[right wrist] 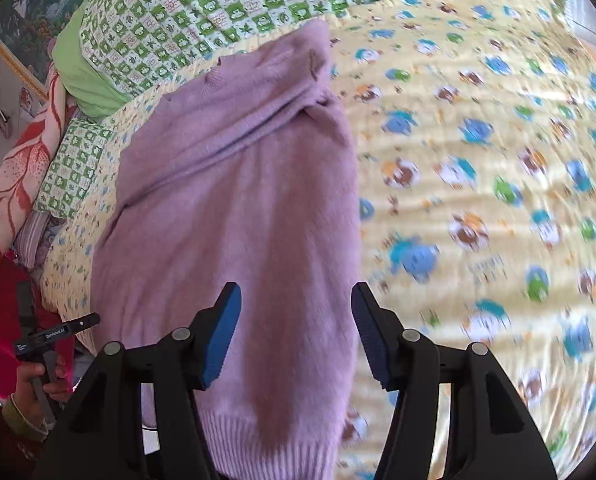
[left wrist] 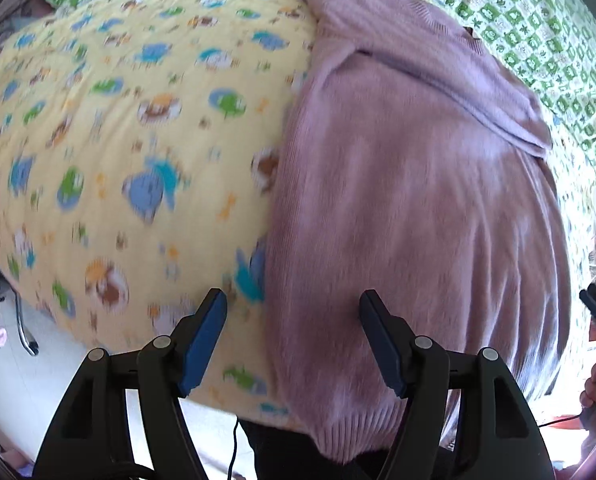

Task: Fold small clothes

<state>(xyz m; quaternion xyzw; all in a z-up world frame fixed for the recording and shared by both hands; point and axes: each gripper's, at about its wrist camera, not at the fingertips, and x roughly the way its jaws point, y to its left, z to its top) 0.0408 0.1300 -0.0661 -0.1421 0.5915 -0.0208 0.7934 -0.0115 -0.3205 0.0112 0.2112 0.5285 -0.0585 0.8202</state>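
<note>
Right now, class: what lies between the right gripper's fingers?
In the right wrist view, the right gripper is open; between its fingers lies the purple sweater on the yellow quilt.

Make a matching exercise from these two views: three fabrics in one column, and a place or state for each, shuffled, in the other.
Things:
1. lilac knitted sweater
2. yellow cartoon-print quilt
3. green-and-white checked bedding

Places or states:
A. spread underneath the garment
B. at the far end of the bed
C. lying with a sleeve folded across its body

Pairs: 1-C, 2-A, 3-B
</note>
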